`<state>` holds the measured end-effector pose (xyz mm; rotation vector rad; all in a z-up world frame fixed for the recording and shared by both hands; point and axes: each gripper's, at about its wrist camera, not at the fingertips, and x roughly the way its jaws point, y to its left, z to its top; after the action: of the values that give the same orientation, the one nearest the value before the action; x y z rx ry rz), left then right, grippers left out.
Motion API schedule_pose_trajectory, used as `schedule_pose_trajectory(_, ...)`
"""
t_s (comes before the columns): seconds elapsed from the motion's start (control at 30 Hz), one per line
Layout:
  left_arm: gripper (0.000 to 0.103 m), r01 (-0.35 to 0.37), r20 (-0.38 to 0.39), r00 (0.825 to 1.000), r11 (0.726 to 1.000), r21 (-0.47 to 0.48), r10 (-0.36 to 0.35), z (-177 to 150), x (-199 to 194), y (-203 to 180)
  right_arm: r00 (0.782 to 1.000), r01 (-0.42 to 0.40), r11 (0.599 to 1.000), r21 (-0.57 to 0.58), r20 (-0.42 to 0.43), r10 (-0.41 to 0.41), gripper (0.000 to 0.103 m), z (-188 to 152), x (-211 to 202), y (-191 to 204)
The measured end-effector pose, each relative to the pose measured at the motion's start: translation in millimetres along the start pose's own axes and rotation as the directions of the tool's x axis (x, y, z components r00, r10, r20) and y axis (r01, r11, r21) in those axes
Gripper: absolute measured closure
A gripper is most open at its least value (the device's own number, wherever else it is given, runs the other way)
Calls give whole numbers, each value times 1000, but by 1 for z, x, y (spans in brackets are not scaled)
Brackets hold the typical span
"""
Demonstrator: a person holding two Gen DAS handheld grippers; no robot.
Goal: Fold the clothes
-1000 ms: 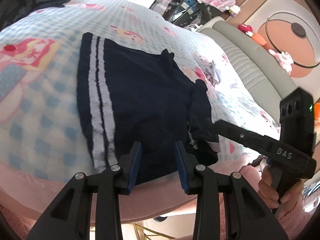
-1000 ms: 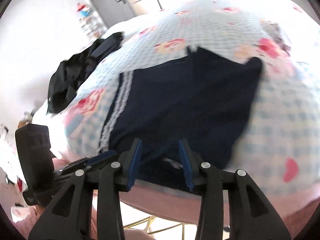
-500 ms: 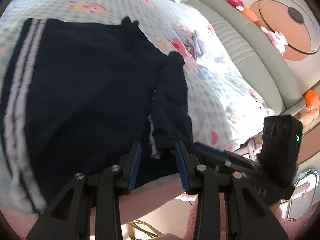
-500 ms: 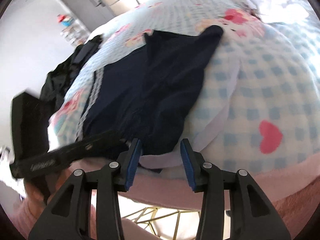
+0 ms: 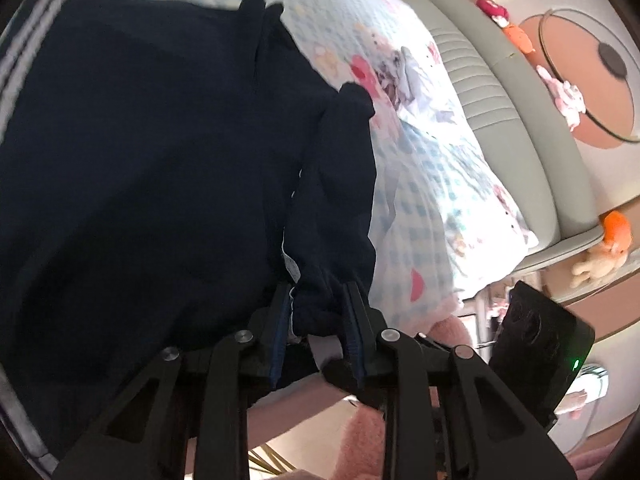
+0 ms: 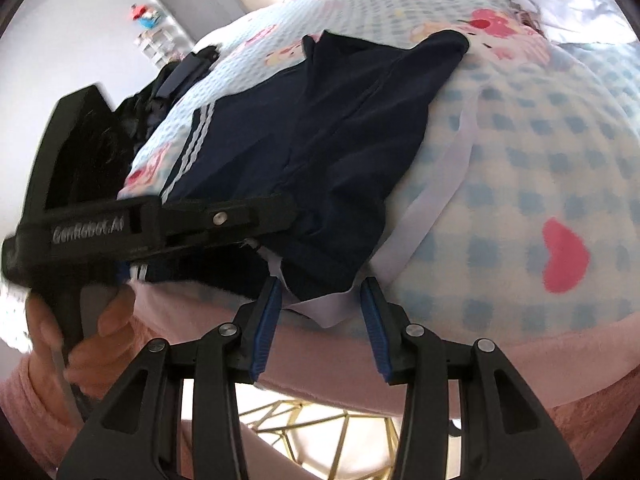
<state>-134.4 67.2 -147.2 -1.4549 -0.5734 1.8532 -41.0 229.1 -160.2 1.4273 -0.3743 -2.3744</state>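
A navy garment (image 5: 160, 168) with white stripes along its left edge lies spread on the blue-checked bed sheet (image 5: 432, 208). My left gripper (image 5: 317, 312) is at the garment's near right corner, and bunched navy cloth fills the gap between its fingers. In the right wrist view the left gripper (image 6: 286, 210) reaches in from the left, held by a hand, with its tip on the same navy garment (image 6: 340, 128). My right gripper (image 6: 322, 304) stands open at the bed's front edge, and a white-trimmed corner (image 6: 328, 312) of the garment pokes between its fingers. The right gripper's black body (image 5: 536, 360) shows at lower right.
A heap of dark clothes (image 6: 160, 80) lies at the far left of the bed. A grey-green padded headboard (image 5: 500, 92) with plush toys (image 5: 564, 96) runs along the right. A pink blanket edge (image 6: 460, 360) borders the bed front, above a gold wire frame (image 6: 304, 420).
The left gripper moved forward and right onto the garment's near right corner, and cloth is now bunched between its fingers. The right gripper shifted right to the white-trimmed corner and stayed open.
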Motion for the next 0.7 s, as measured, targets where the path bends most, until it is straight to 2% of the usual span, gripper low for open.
schedule_pose_trajectory(0.1, 90, -65, 27, 998, 996, 63, 64, -2, -1, -11, 1000, 6, 999, -54, -27, -7, 61, -3, 0, 1)
schedule_pose_trajectory(0.13, 92, -83, 42, 996, 993, 82, 80, -3, -3, -16, 999, 12, 998, -64, -29, -14, 61, -3, 0, 2)
schedule_pose_trajectory(0.27, 92, -58, 129, 990, 995, 77, 48, -9, -30, -27, 999, 40, 996, -77, -5, -41, 61, -5, -2, 4)
schedule_pose_trajectory(0.33, 92, -28, 160, 987, 998, 61, 18, -11, -43, -27, 997, 66, 992, -108, 56, -60, 61, -7, -6, 12)
schedule_pose_trajectory(0.47, 92, -3, 201, 980, 999, 32, -3, -13, -62, -21, 996, 33, 994, -106, 91, -23, 61, -5, -5, 21)
schedule_pose_trajectory(0.53, 92, -1, 213, 977, 1000, 18, -2, -13, -69, -15, 997, -12, 997, -80, 73, 18, 61, -3, -2, 22)
schedule_pose_trajectory(0.63, 92, 2, 231, 973, 1000, -3, -1, -13, -78, -8, 990, -117, 990, -73, 69, 122, 61, -1, -10, 17)
schedule_pose_trajectory(0.7, 92, 5, 242, 970, 1000, -17, -1, -13, -85, -3, 988, -133, 989, -66, 74, 138, 61, 0, -15, 10)
